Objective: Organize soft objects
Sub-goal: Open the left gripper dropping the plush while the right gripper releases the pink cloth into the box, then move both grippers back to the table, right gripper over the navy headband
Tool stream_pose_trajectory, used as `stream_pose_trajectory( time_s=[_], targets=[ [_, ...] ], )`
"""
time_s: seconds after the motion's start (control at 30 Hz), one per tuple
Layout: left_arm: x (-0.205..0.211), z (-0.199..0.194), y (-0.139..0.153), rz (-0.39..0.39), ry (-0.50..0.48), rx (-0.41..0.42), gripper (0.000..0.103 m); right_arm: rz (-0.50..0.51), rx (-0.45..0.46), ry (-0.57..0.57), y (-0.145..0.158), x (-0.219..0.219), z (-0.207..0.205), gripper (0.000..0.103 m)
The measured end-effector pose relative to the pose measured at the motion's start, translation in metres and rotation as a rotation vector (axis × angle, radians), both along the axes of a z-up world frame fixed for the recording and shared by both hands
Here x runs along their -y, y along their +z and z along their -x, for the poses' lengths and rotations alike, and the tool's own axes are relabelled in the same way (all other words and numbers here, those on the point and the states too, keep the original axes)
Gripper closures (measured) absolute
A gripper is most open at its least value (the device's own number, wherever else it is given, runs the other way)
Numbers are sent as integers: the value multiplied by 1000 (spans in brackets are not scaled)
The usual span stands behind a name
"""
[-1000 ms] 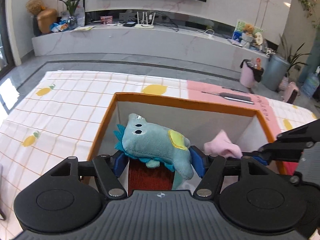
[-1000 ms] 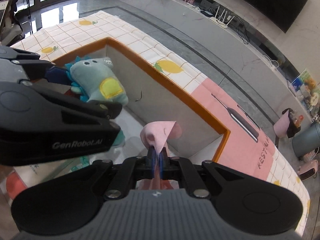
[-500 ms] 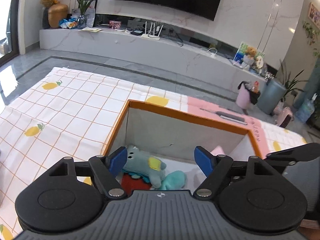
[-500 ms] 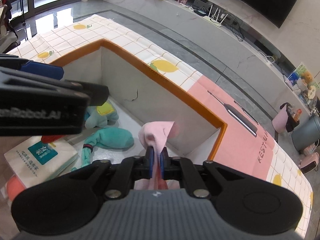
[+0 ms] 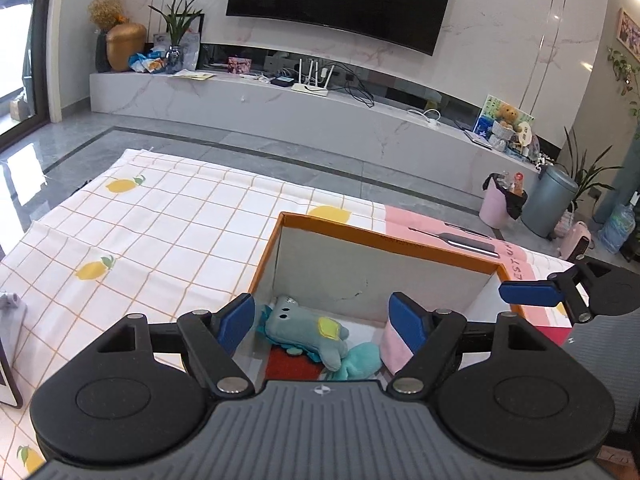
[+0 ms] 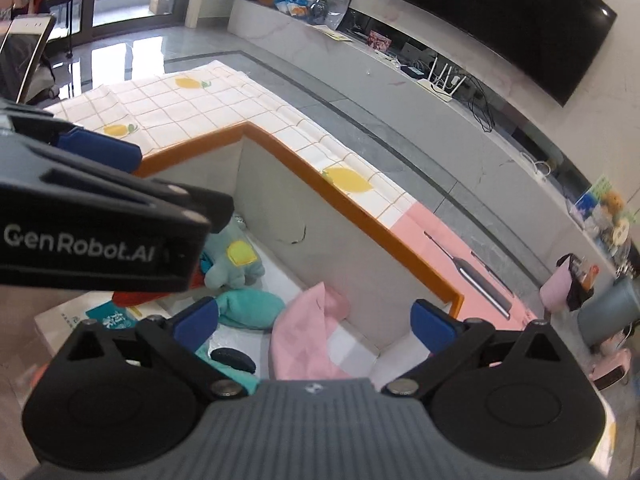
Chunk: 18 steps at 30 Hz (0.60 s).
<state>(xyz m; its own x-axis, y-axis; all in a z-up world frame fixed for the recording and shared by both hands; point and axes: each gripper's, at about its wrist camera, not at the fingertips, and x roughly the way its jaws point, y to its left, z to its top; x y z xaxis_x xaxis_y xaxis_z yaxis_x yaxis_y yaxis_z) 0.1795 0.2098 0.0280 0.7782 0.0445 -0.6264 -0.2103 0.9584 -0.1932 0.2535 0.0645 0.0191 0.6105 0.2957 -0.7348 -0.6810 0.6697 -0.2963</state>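
Both claws hang over the box (image 6: 360, 216), an orange-rimmed carton with grey inner walls that stands on a lemon-print cloth (image 5: 152, 236). The left claw (image 5: 322, 322) has its jaws wide apart with nothing between them; the blue plush (image 5: 308, 330) lies on the box floor below it, on its side, clear of the pads. The right claw (image 6: 314, 324) is opening, its jaws already spread wide, and the pink cloth (image 6: 308, 336) sits loose beneath them, slumped against the far wall and touched by neither pad. A teal toy (image 6: 248, 308) lies between plush and cloth, just beside both, and a paper bag (image 6: 96, 316) lines part of the floor. All three soft things look light and limp: they should crush under the pads, not slip, and nothing here seems fragile. The plush looks best taken across its stuffed body, where the filling gives the pads something to bite. The pink cloth has no stiffness, so a pinch on a raised fold near its upper edge seems the surest hold, though it will likely drape and trail when lifted
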Motion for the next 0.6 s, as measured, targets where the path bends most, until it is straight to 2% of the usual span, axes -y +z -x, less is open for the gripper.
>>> stream_pose_trajectory(
  time_s=[0.1, 0.2, 0.33, 0.5, 0.6],
  targets=[
    [-2, 4, 2, 12, 14, -7, 13, -12, -32, -5, 2, 1, 2, 3],
    [-4, 16, 9, 3, 46, 13, 13, -80, -105, -36, 11, 10, -2, 3],
    [-6, 30, 23, 17, 84, 41, 13, -172, -134, -89, 28, 29, -2, 3],
    [3, 37, 42, 33, 58, 45, 13, -247, -166, -194, 55, 67, -1, 3],
    [20, 43, 56, 2, 46, 73, 13, -261, -164, -273, 71, 98, 2, 3]
  ],
)
